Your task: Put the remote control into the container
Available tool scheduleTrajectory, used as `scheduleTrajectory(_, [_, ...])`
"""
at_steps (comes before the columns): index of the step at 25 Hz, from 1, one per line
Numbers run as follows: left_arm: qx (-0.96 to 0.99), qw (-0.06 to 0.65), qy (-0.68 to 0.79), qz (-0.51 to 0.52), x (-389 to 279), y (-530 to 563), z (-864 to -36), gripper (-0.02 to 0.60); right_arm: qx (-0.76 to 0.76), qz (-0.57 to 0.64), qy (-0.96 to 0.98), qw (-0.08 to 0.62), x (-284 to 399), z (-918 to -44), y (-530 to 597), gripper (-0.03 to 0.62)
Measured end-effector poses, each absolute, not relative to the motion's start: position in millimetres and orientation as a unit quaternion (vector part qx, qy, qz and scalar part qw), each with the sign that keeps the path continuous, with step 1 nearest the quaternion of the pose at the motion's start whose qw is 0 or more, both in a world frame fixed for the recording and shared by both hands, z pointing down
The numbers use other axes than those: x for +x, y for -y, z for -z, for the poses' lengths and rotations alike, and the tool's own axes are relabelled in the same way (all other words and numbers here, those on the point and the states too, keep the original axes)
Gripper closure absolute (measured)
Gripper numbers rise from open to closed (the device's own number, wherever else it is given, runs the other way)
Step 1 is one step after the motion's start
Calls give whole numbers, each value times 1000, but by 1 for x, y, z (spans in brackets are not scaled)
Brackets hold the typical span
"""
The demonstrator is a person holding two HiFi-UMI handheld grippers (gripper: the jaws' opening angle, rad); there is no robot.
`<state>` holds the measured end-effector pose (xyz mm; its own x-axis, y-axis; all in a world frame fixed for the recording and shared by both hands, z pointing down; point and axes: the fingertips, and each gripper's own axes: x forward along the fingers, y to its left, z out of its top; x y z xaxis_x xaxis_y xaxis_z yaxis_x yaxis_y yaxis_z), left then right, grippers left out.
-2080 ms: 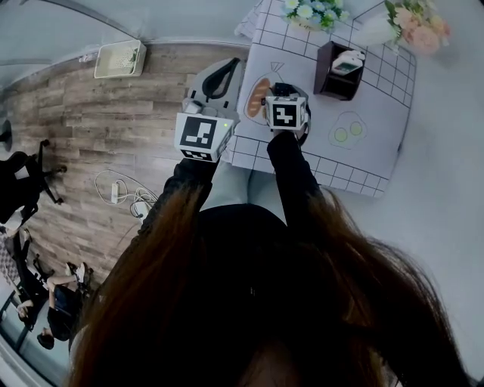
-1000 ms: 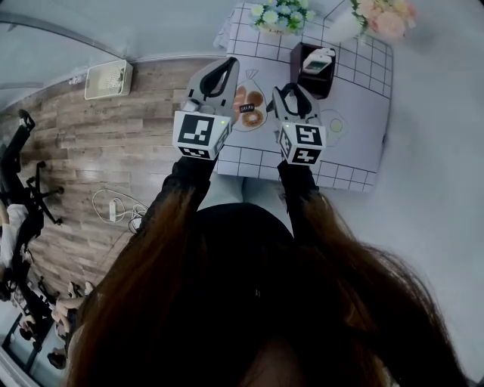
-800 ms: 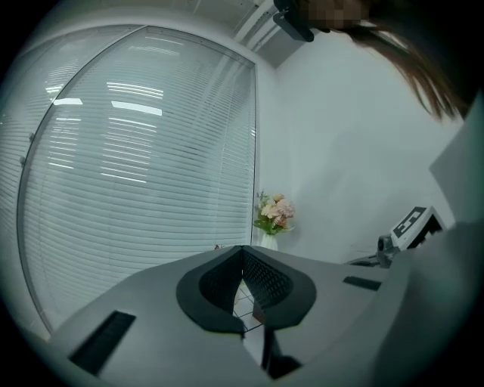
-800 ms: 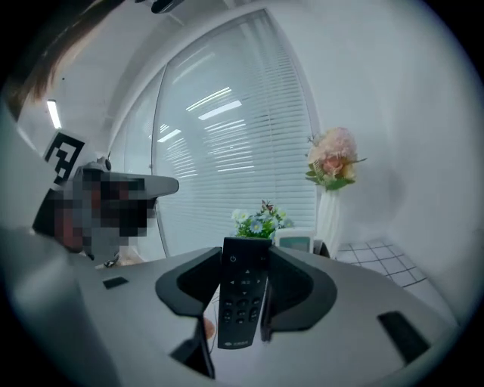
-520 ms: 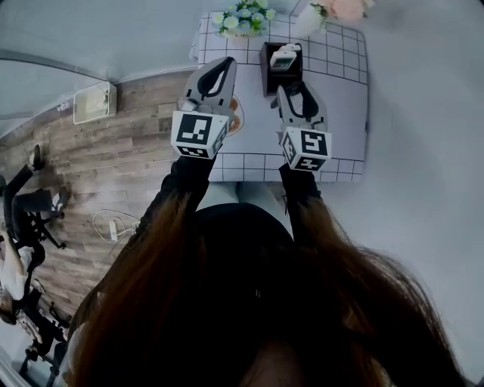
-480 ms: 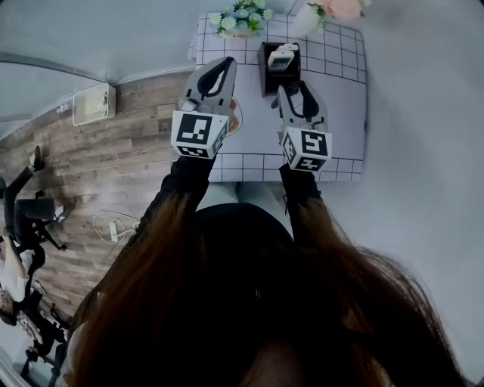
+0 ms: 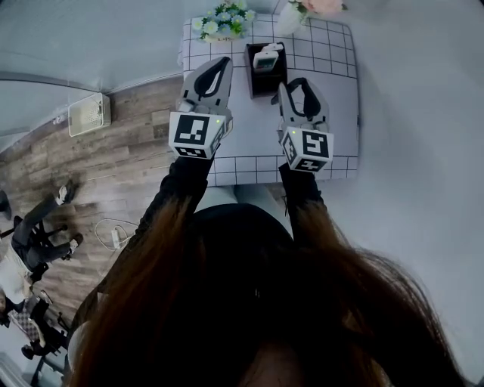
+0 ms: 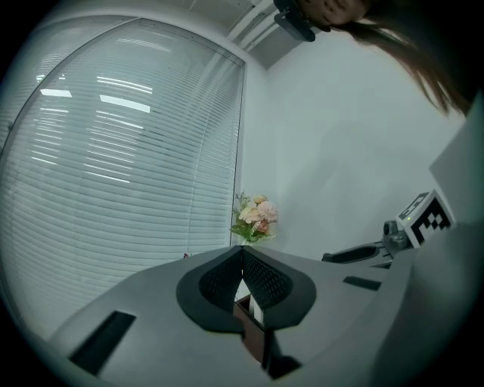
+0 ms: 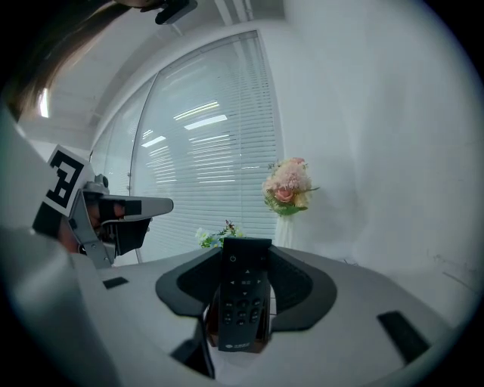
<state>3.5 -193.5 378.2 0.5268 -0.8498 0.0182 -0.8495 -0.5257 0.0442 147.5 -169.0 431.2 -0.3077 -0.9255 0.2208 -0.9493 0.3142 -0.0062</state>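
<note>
The black remote control (image 9: 242,298) stands upright between the jaws of my right gripper (image 9: 243,253), which is shut on it. In the head view this right gripper (image 7: 293,85) hovers over the grid-cloth table (image 7: 336,113), just short of the dark brown container (image 7: 257,83), which has a white item (image 7: 266,58) inside. The container's brown edge (image 9: 214,323) shows behind the remote. My left gripper (image 7: 221,63) is raised beside it at the left, jaws shut with nothing in them (image 8: 242,257); the container (image 8: 255,336) shows below its tips.
A white vase of pink flowers (image 7: 302,9) and a bunch of blue-white flowers (image 7: 219,19) stand at the table's far edge. A white wall lies right of the table, wooden floor (image 7: 113,166) left. People and chairs are at the lower left.
Both grippers have risen and moved forward over the table toward the container. The bag of bread seen earlier beside the left gripper is no longer in view.
</note>
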Motion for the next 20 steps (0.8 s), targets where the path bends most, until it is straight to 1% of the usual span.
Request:
scheduleTrajectory(9, [872, 30, 488, -6, 7, 210, -389, 572, 582, -63, 807, 77, 149, -429, 193, 396])
scheduleTrajectory(20, [871, 33, 490, -7, 13, 237, -398, 572, 580, -79, 807, 76, 144, -454, 222, 396])
